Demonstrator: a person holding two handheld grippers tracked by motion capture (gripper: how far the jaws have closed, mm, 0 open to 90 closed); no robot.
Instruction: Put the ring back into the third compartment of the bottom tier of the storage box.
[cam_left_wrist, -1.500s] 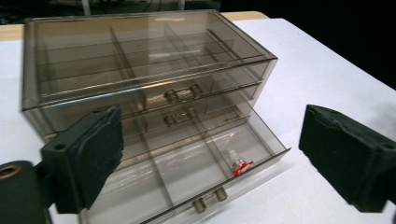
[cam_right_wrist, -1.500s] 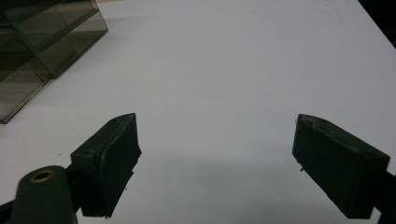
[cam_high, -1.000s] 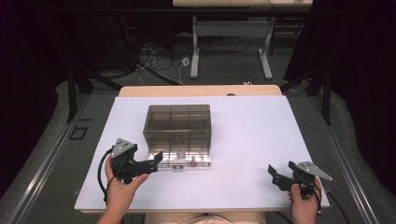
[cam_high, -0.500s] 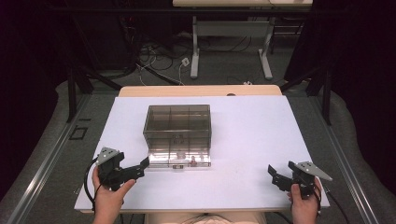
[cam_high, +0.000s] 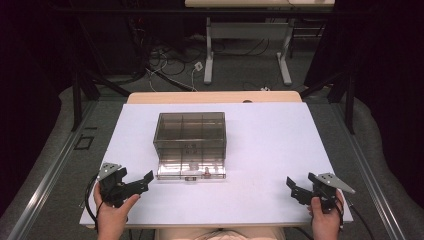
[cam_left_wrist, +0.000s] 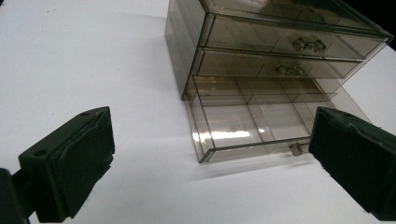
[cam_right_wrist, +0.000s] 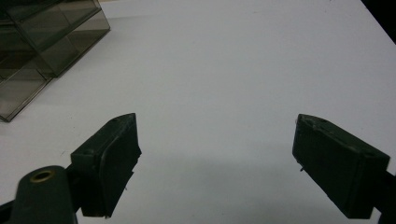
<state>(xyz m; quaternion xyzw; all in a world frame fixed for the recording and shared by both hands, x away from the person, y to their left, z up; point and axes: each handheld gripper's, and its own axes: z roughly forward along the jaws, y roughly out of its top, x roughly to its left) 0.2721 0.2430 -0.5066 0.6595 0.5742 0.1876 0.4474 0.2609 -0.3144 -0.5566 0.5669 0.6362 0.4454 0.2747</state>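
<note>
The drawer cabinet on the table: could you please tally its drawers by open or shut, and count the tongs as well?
Open drawers: 1, the bottom drawer of the cabinet.
Shut drawers: 2, the top drawer and middle drawer.
Tongs: 2, the left tongs and right tongs.
Total: 5.
</note>
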